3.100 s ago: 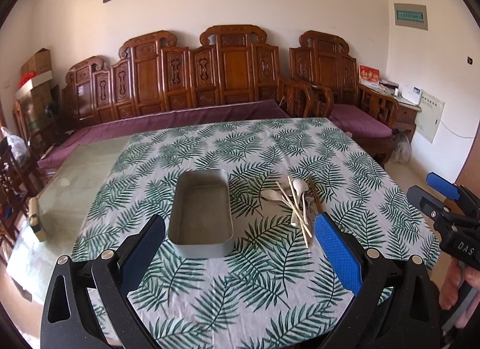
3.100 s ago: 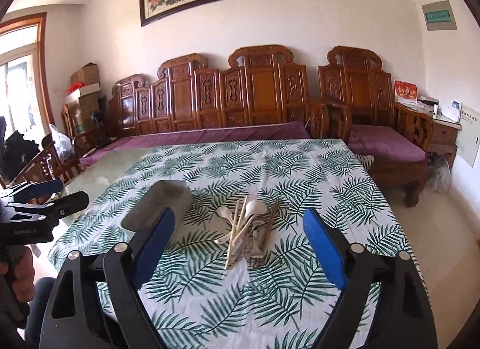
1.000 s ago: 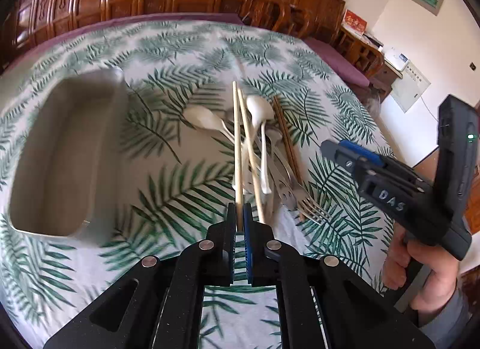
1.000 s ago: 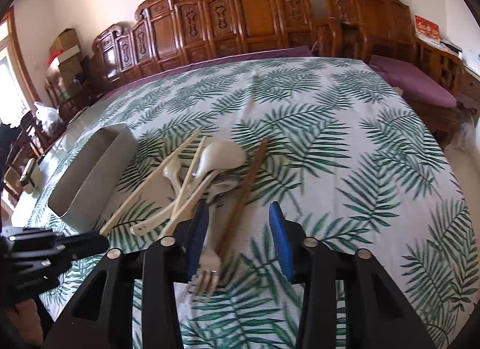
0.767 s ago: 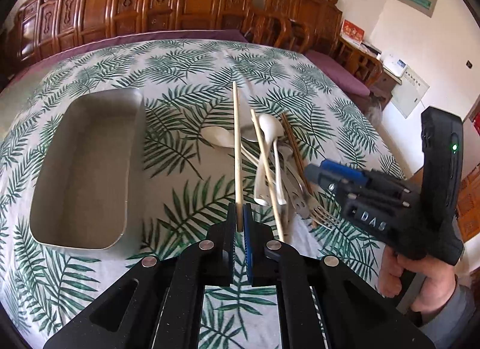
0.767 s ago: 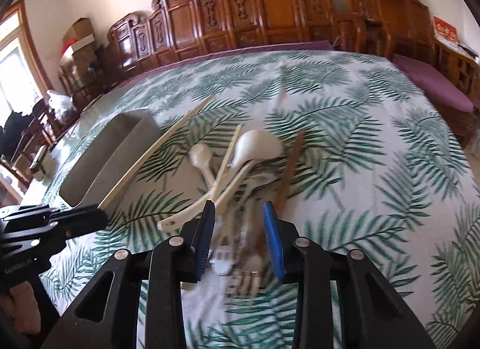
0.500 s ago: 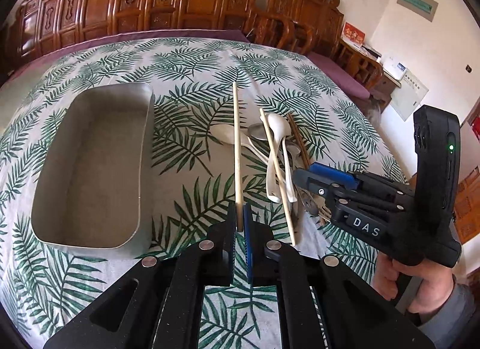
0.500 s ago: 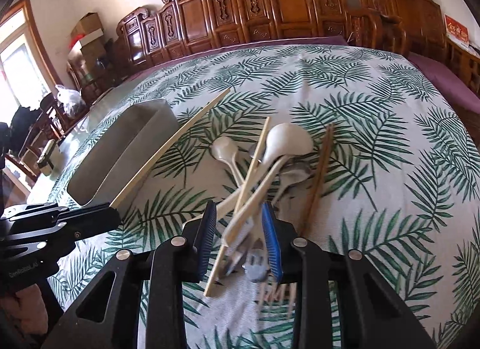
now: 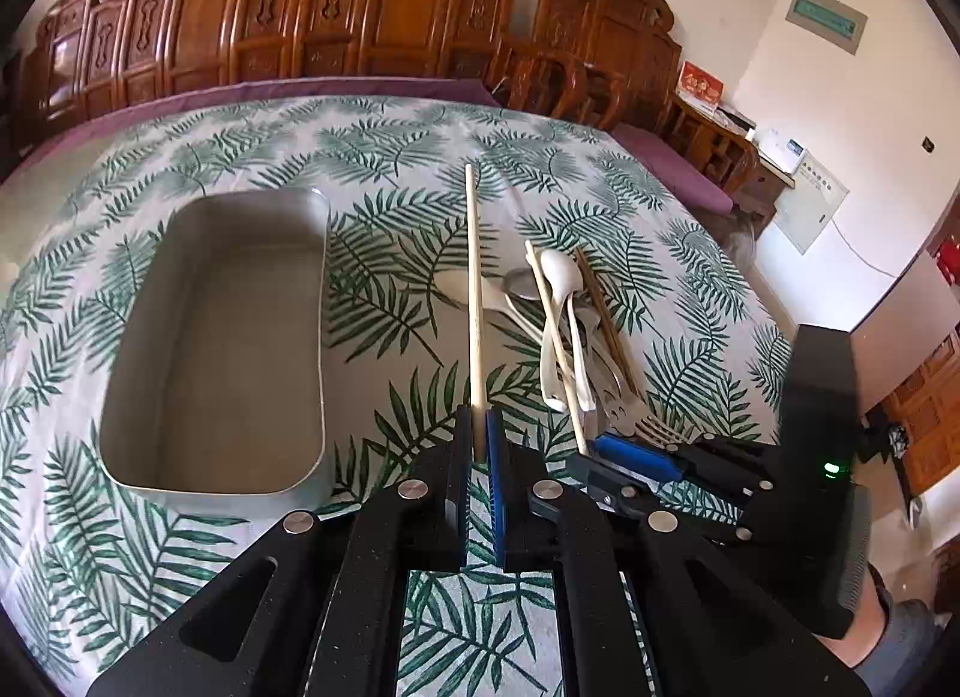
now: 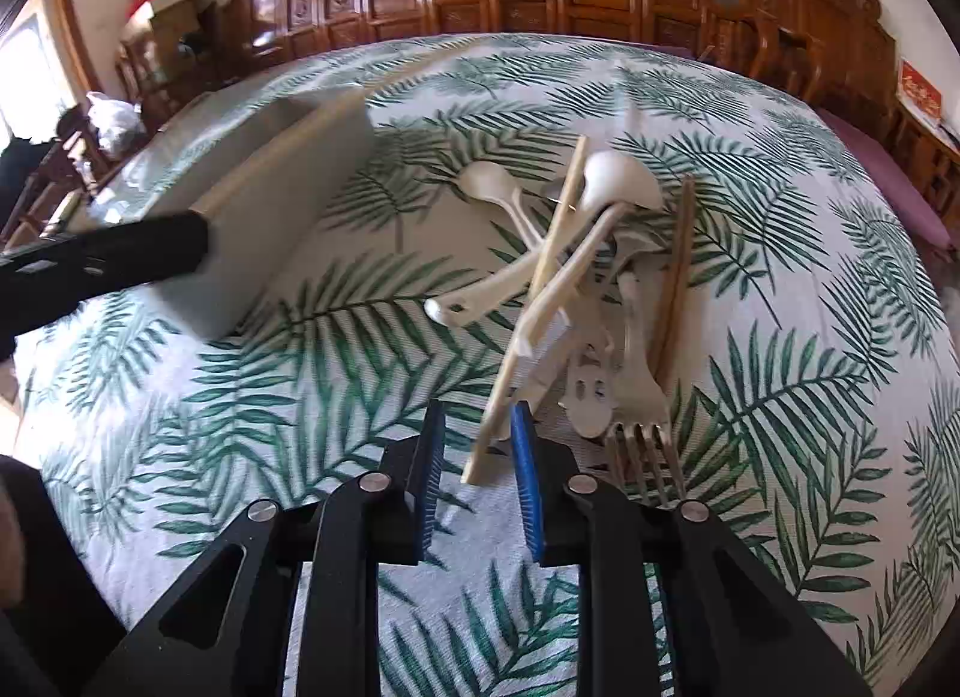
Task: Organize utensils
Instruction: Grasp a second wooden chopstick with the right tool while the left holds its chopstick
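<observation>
One palm-print tablecloth (image 9: 390, 349), carved wooden benches (image 9: 384, 31)

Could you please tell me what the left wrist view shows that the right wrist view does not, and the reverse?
Only the left wrist view shows the inside of the metal tray, which looks bare, and the left gripper shut on a pale chopstick that points away over the cloth.

Only the right wrist view shows the gap of the right gripper, open around the near end of a second pale chopstick, and the fork tines close by.

Both show the heap of white spoons, the brown chopstick and the leaf-print tablecloth.
</observation>
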A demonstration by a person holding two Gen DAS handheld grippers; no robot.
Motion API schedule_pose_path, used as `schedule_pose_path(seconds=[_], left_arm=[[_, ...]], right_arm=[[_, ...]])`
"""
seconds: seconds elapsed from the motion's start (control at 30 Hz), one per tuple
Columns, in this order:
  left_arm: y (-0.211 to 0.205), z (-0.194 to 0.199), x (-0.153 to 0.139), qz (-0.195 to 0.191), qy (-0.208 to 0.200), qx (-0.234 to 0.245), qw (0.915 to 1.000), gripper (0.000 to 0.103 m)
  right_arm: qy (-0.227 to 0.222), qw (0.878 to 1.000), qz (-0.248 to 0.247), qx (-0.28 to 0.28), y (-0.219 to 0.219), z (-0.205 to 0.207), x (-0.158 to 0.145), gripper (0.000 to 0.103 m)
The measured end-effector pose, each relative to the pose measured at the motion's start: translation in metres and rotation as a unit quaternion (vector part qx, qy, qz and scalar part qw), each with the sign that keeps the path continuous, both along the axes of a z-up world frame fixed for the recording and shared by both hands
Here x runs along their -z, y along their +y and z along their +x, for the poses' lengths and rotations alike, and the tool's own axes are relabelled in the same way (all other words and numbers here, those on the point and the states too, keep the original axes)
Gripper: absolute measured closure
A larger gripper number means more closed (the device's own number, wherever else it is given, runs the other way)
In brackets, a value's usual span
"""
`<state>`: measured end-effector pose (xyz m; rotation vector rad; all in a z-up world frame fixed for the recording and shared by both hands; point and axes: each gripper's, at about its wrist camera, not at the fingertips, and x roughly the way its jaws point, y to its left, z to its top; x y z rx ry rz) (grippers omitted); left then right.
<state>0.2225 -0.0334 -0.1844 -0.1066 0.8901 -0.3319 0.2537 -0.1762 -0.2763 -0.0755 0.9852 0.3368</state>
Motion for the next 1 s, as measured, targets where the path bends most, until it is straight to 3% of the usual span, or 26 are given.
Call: schedule_pose_path(seconds=[0.13, 0.23, 0.83, 1.0], left_arm=[[0.004, -0.004, -0.005, 0.004, -0.008, -0.003, 1.0000, 0.099], [0.010, -0.008, -0.009, 0.004, -0.013, -0.010, 0.9999, 0.099], [0.033, -0.018, -0.016, 0.005, -0.020, -0.036, 0.9991, 0.099], [0.039, -0.018, -0.019, 0.005, -0.027, -0.041, 0.9988, 0.099]], right_arm=[[-0.009, 1.000, -0.027, 0.010, 0.001, 0.005, 0.002, 0.086], [-0.005, 0.999, -0.035, 0.008, 0.001, 0.004, 0.001, 0.096], [-0.005, 0.998, -0.059, 0.003, 0.008, -0.013, 0.002, 0.097], [-0.013, 0.999, -0.038, -0.003, 0.006, -0.017, -0.009, 0.097]])
